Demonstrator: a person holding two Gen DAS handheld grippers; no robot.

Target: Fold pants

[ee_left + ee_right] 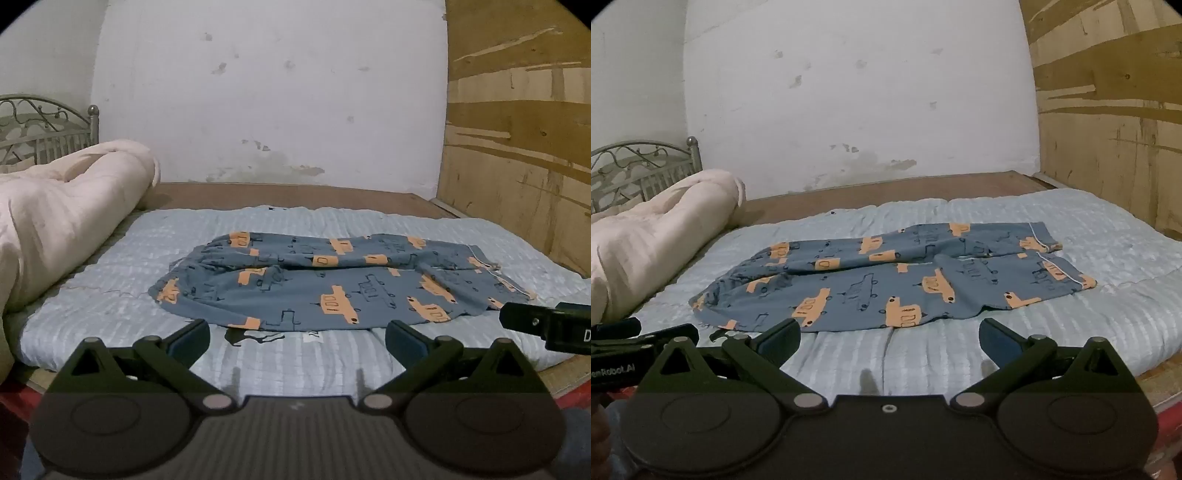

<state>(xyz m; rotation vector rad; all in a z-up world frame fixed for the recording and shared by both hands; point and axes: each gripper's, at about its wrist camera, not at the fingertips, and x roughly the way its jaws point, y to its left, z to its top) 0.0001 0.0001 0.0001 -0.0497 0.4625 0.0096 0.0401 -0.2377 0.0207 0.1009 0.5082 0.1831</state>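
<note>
Waiting above the bed (1108, 295), both grippers (left (297, 338), right (890, 338)) are wide open, holding nothing. The pants (886, 284) lie flat, unfolded. Next, I think, grab the near edge.

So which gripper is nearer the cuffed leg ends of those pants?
Right. The right gripper sits near the pants' middle, cuffs ahead to its right. The left gripper is farther off, toward the waist end.
</note>
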